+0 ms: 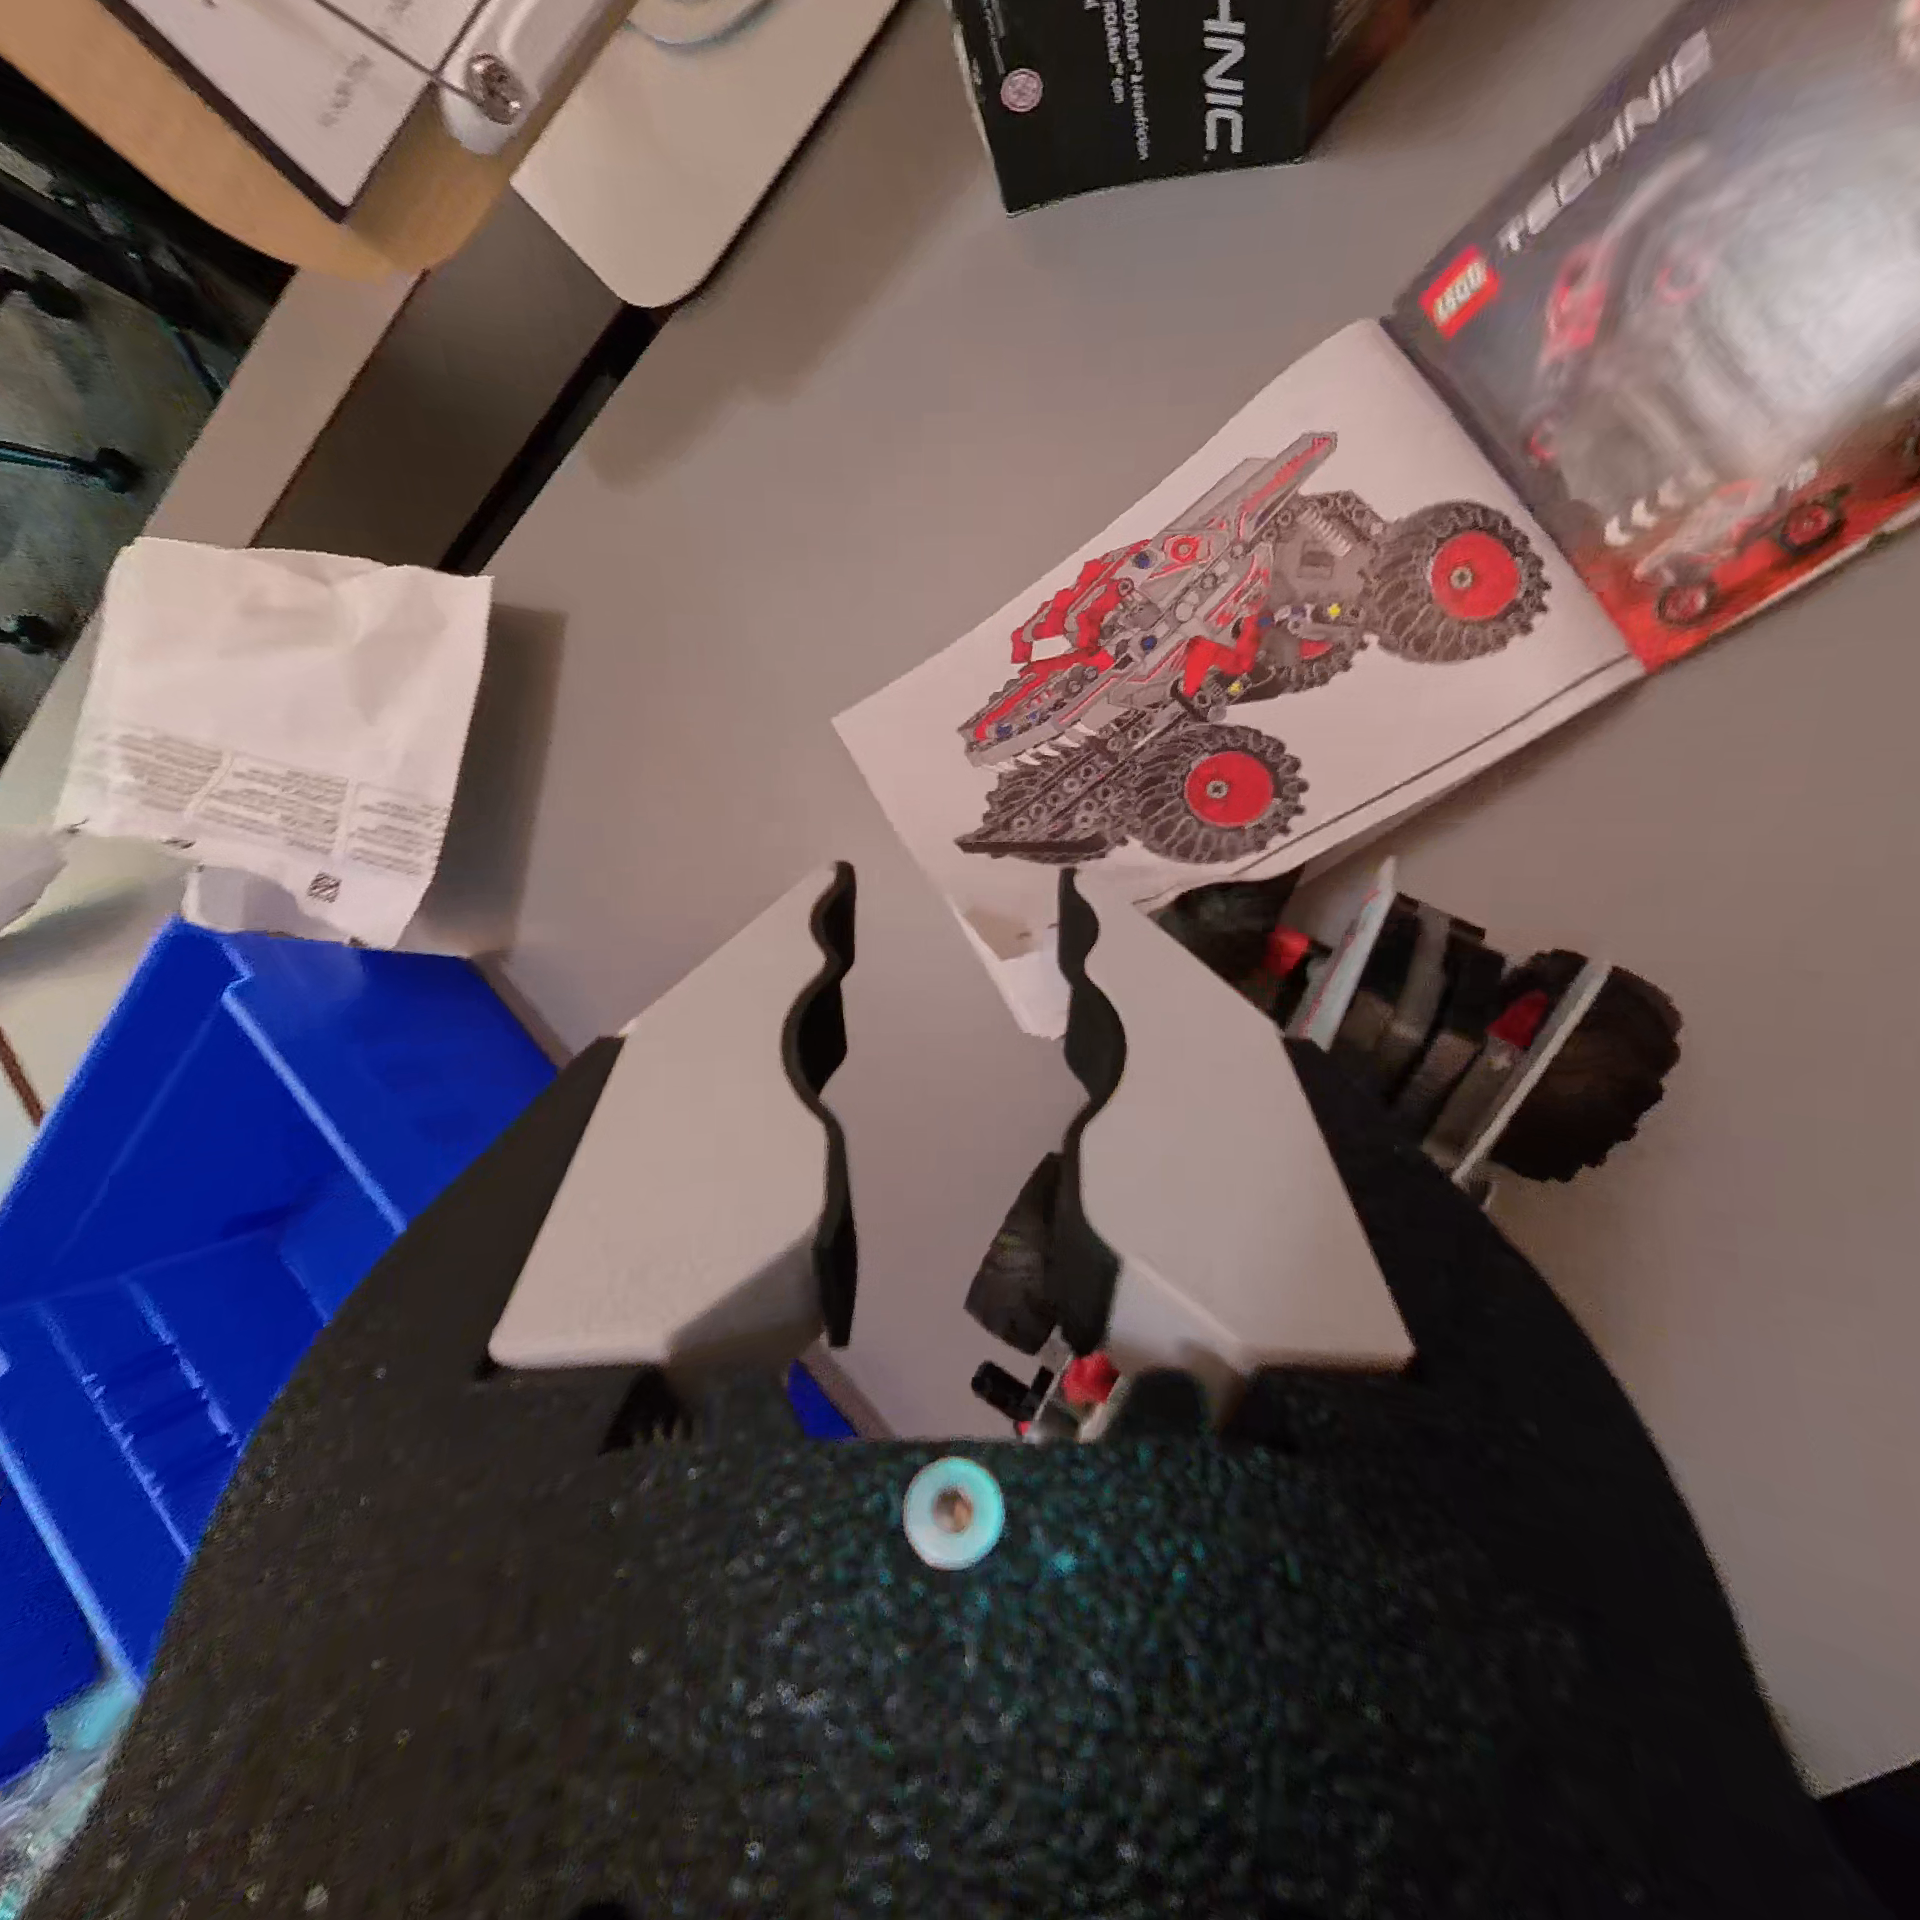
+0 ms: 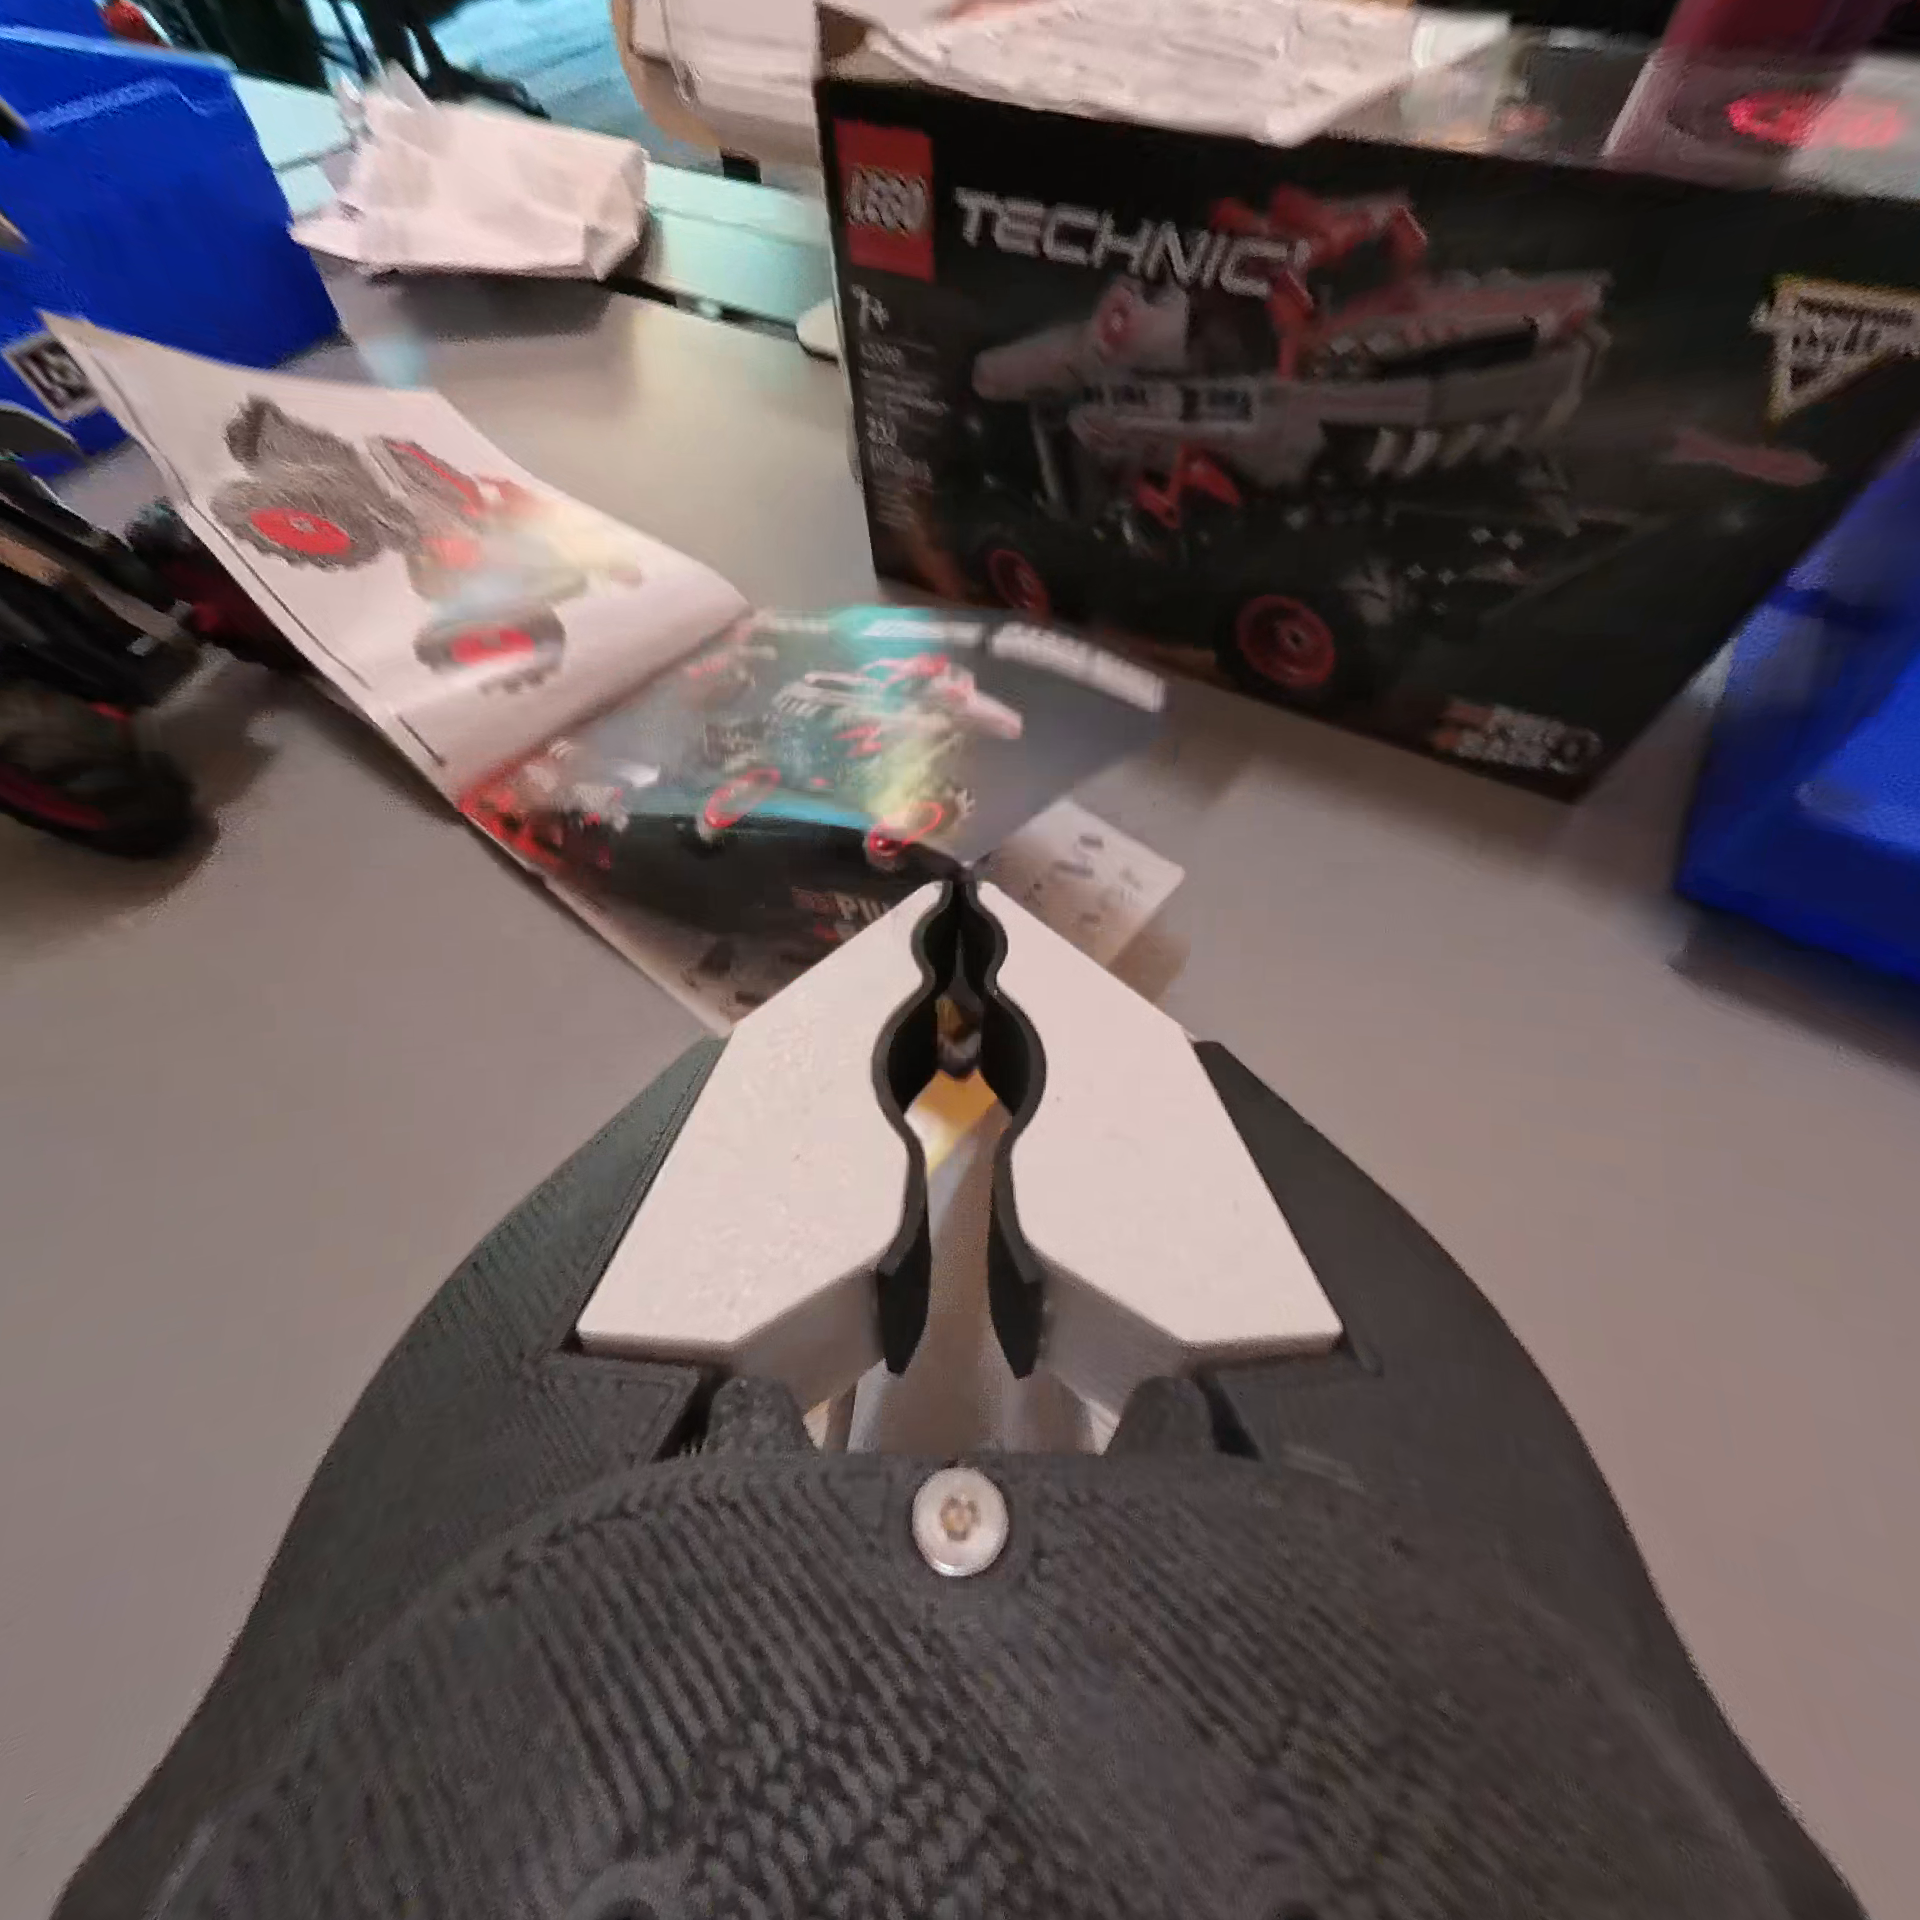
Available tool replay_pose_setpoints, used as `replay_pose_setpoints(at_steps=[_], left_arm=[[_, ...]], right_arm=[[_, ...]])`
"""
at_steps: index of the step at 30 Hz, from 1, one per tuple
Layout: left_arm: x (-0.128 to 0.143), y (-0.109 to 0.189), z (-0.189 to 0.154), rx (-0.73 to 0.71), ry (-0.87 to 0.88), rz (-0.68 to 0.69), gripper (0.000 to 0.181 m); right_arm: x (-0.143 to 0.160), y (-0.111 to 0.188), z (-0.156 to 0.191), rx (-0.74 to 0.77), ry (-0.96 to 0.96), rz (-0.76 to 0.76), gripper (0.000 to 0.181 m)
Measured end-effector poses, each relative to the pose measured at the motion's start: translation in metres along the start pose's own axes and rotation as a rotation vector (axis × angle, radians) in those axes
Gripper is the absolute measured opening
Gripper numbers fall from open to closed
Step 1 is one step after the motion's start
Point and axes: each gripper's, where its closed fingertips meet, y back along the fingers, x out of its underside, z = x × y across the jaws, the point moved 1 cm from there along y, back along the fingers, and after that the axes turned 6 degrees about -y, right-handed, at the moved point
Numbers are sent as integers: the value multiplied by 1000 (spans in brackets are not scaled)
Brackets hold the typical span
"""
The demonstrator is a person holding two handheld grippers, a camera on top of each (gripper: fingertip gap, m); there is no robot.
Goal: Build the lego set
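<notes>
Left wrist view: the left gripper (image 1: pixel 956 914) stands open and empty, the partly built truck (image 1: pixel 1455 1049) just right of its fingertips, long axis running rightward. The right gripper (image 2: pixel 958 894) is closed, tips nearly touching; a small dark-and-yellow object shows between its jaws, a grip unconfirmed. It hangs over the instruction booklet (image 2: pixel 436 582), farther from the truck.

My left gripper (image 1: pixel 956 894) hides part of the truck model (image 1: pixel 1455 1039). My right gripper (image 2: pixel 961 899) hides most of a small dark-and-yellow piece (image 2: pixel 954 1039); its kind is unclear.
</notes>
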Motion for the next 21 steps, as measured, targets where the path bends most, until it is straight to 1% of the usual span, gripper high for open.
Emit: replay_pose_setpoints(at_steps=[1, 7, 10, 12, 13, 14, 16, 17, 18, 19, 20, 21], left_arm=[[3, 4, 2, -10, 0, -8, 36], [26, 27, 1, 2, -21, -69, 40], [37, 36, -11, 77, -72, -138, 43], [47, 43, -24, 181, -110, -201, 56], [51, 47, -31, 234, -135, -240, 68], [57, 50, -35, 278, -161, -279, 77], [71, 54, -42, 338, -208, -332, 94], [81, 53, -43, 349, -226, -333, 100], [90, 50, -45, 351, -235, -322, 105], [99, 46, -48, 355, -236, -308, 110], [107, 41, -53, 365, -230, -294, 113], [114, 35, -57, 369, -219, -283, 116]], right_arm=[[6, 2, -4, 6, -6, 20, 0], [35, 17, -32, 79, -64, 66, 0], [45, 21, -42, 116, -71, 92, 0], [48, 24, -50, 141, -82, 88, 0], [49, 24, -52, 141, -94, 88, 0], [50, 25, -55, 147, -105, 84, 0], [49, 26, -59, 157, -111, 77, 0], [48, 27, -60, 163, -104, 83, 0], [47, 31, -61, 183, -99, 102, 8], [46, 35, -58, 194, -83, 134, 28], [43, 40, -52, 191, -50, 168, 44], [37, 42, -41, 176, -1, 183, 53]])
